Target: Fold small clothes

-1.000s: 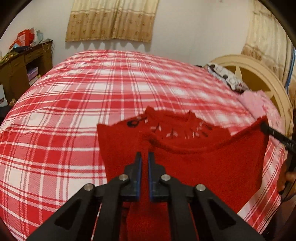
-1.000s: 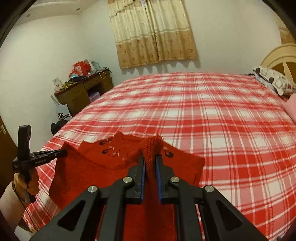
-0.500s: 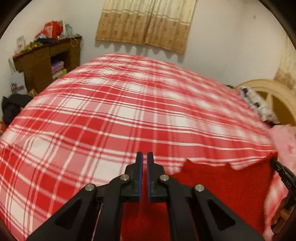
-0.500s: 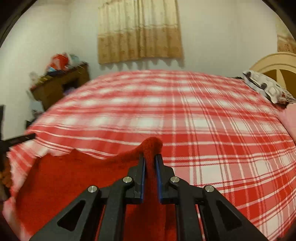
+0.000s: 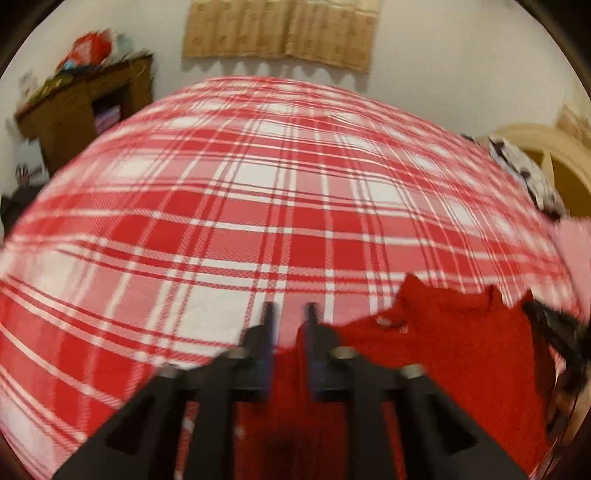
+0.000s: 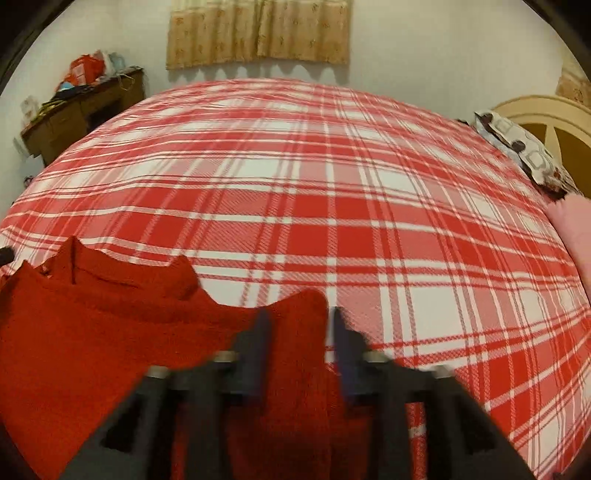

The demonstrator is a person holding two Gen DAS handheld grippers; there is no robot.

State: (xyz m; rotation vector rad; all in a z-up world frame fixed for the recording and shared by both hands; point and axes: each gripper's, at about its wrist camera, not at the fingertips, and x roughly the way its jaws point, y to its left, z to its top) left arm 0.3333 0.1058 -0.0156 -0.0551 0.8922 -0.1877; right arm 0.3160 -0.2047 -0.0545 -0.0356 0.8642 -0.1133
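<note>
A red knitted sweater (image 5: pixel 461 350) lies on the red-and-white plaid bedspread (image 5: pixel 258 221), near its front edge. My left gripper (image 5: pixel 290 310) stands over the sweater's left end. Its jaws are opening, and red cloth shows low in the gap with no pad pressing on it. In the right wrist view the sweater (image 6: pixel 92 325) spreads to the left, collar toward the far side. My right gripper (image 6: pixel 300 314) is opening too, and a raised corner of the sweater stands loose between its jaws. The right gripper (image 5: pixel 554 332) shows blurred at the sweater's right end.
A wooden desk (image 6: pixel 81 110) piled with clutter stands at the far left by the wall. A cream headboard (image 6: pixel 546 122), a patterned pillow (image 6: pixel 517 147) and a pink cloth (image 6: pixel 572 225) are at the right. A curtain (image 6: pixel 258 29) hangs behind the plaid bedspread (image 6: pixel 332 184).
Both grippers carried the sweater down onto the bed, then their jaws parted. The sweater now lies flat with its collar showing, no longer hanging between them.
</note>
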